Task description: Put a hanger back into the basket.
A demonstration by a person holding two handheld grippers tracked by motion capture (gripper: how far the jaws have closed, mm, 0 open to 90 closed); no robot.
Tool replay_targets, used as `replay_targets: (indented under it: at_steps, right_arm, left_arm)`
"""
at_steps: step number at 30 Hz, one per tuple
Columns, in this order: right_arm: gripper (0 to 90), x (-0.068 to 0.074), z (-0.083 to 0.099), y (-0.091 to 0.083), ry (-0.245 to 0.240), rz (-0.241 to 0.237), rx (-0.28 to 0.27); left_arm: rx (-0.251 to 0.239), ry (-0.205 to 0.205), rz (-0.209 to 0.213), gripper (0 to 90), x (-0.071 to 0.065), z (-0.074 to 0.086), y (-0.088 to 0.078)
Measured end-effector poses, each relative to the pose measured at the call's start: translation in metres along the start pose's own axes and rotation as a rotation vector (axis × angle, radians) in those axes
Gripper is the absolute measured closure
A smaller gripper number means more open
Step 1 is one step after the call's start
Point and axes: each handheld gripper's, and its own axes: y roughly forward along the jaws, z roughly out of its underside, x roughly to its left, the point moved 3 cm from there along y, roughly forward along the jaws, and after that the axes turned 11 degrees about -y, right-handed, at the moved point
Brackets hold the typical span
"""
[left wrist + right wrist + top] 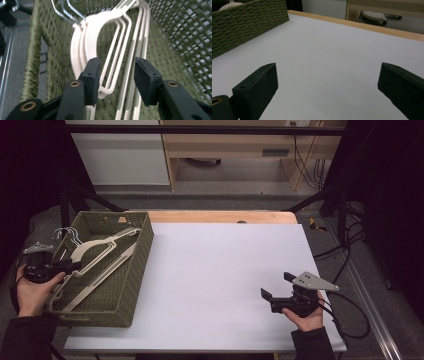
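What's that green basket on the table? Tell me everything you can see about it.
The green basket is a long, rectangular, open-topped bin of olive woven material, with walls that look like open mesh from inside. It sits on the left edge of the white table, its long side running away from the person. Inside lie several cream hangers with metal hooks, stacked together. The left gripper reaches into it, jaws apart around hanger bars.

Dim room, dark edges — soft overhead light, left gripper view blurred.
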Motion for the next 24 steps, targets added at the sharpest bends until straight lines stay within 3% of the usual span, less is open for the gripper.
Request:
replay_targets:
  at_steps: [3,6,10,14,18,22,24]
  right_arm:
    - [3.6,-0.001,0.0,-0.001,-0.005,0.003,-0.002]
    - [3.3,-0.001,0.0,-0.003,-0.002,0.005,-0.005]
    - [3.0,-0.002,-0.001,-0.004,0.004,0.009,-0.014]
    - [2.6,-0.003,-0.002,-0.006,-0.006,0.005,-0.023]
    - [2.5,-0.003,-0.002,-0.007,-0.009,0.005,-0.031]
    - [2.3,-0.003,-0.003,-0.009,-0.008,0.007,-0.037]
    - [2.3,-0.003,-0.003,-0.01,-0.004,0.007,-0.04]
  left_arm:
    - [-0.076,-0.001,0.054,49.9,-0.012,-0.001,-0.011]
    - [-0.171,0.006,0.142,41.4,-0.031,0.0,-0.024]
    - [-0.243,0.024,0.251,29.4,-0.054,0.004,-0.037]
    - [-0.272,0.071,0.323,18.4,-0.084,0.011,-0.044]
    - [-0.275,0.12,0.356,8.4,-0.113,0.017,-0.046]
    - [-0.263,0.166,0.393,7.7,-0.139,0.025,-0.042]
    - [-0.257,0.178,0.385,7.5,-0.148,0.029,-0.038]
